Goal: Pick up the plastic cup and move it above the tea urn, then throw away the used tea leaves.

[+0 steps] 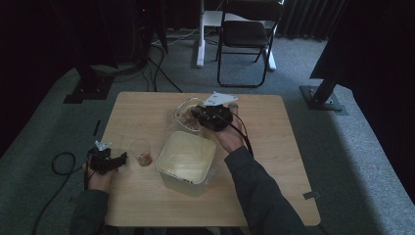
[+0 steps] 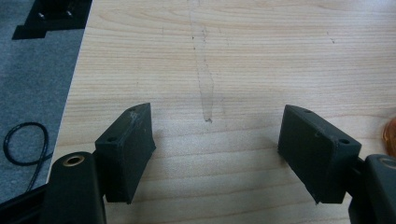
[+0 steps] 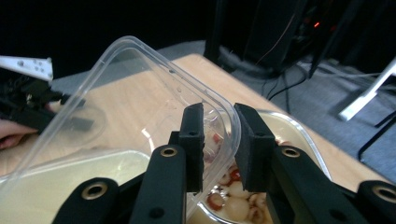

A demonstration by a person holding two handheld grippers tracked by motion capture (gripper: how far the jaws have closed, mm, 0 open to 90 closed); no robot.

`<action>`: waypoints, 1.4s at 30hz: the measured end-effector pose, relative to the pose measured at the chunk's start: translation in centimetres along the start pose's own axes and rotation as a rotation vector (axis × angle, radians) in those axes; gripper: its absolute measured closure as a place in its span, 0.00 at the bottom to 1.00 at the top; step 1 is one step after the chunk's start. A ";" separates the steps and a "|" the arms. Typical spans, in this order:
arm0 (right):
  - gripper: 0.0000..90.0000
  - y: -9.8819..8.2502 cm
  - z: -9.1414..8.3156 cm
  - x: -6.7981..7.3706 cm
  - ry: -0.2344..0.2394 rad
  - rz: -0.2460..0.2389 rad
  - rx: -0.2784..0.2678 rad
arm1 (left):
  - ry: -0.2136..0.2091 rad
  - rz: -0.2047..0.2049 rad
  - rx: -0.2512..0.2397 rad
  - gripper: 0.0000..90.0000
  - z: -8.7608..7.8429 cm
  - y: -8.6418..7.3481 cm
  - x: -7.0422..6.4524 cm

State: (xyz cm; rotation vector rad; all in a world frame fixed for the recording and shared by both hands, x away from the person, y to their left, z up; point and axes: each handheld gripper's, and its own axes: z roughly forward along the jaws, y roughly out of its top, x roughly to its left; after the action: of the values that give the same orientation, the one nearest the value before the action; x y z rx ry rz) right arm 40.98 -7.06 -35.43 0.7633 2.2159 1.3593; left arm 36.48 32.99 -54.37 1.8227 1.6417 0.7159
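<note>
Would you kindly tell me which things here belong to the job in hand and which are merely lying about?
In use:
right gripper
clear plastic container of red-and-white pieces

Lying about:
cream square plastic tub
small clear cup
left gripper
black folding chair

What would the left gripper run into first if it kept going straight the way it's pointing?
Probably nothing soon. The left gripper points out over bare table, its jaws apart with nothing between them. In the high view the small clear cup stands just beyond it, but depth is unclear, so it may pass alongside.
</note>
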 end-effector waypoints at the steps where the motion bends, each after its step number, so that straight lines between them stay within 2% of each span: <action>1: 0.82 0.0 -0.3 0.0 -0.003 0.002 -0.012 | 0.000 0.000 0.000 0.30 0.0 0.0 0.0; 2: 0.76 0.0 -0.6 0.0 0.000 0.002 -0.023 | 0.000 0.000 0.000 0.30 0.0 0.0 0.0; 3: 0.65 -0.1 -1.0 0.0 0.012 0.006 -0.043 | 0.000 0.000 0.000 0.30 0.0 0.0 0.0; 4: 0.59 -0.1 -1.3 -0.1 0.032 0.013 -0.059 | 0.000 0.000 0.000 0.30 0.0 0.0 0.0; 7: 0.55 -0.2 -2.4 -0.5 0.056 0.030 -0.107 | 0.000 0.000 0.000 0.30 0.0 0.0 0.0; 11: 0.54 -0.4 -3.0 -0.9 0.029 0.028 -0.105 | 0.000 0.000 0.000 0.30 0.0 0.0 0.0; 14: 0.54 -1.0 -3.0 -1.3 0.012 0.035 -0.088 | 0.000 0.000 0.000 0.30 0.0 0.0 0.0; 18: 0.53 -2.1 -2.5 -2.1 -0.009 0.070 -0.045 | 0.000 0.000 0.000 0.30 0.0 0.0 0.0; 21: 0.54 -2.9 -2.3 -2.7 -0.001 0.102 -0.011 | 0.000 0.000 -0.002 0.30 0.0 0.0 0.0; 25: 0.53 -3.7 -2.2 -3.4 -0.033 0.115 0.025 | 0.000 0.000 -0.001 0.30 0.0 0.0 0.0; 29: 0.53 -4.5 -2.5 -4.0 -0.053 0.159 0.038 | -0.003 0.004 0.003 0.29 0.0 0.0 -0.1; 36: 0.51 -5.9 -3.1 -4.9 -0.095 0.175 0.059 | -0.017 0.015 0.002 0.28 -0.2 -0.2 -0.3; 37: 0.50 -6.3 -3.2 -5.0 -0.107 0.176 0.066 | -0.029 0.027 0.002 0.28 -0.4 -0.4 -0.4; 38: 0.49 -7.7 -3.1 -5.5 -0.146 0.173 0.104 | -0.038 0.035 0.005 0.26 -0.5 -0.5 -0.4; 41: 0.49 -9.4 -3.0 -6.1 -0.170 0.183 0.141 | -0.049 0.051 0.005 0.26 -0.9 -0.9 -0.5; 42: 0.49 -10.0 -3.1 -6.4 -0.176 0.195 0.153 | -0.058 0.043 0.006 0.26 -1.1 -1.0 -0.5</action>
State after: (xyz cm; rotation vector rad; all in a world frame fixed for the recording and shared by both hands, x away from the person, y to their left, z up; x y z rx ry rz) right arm 41.65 -16.97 -42.71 1.1347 2.1687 1.1670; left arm 35.00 32.63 -54.36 1.8707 1.5735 0.6708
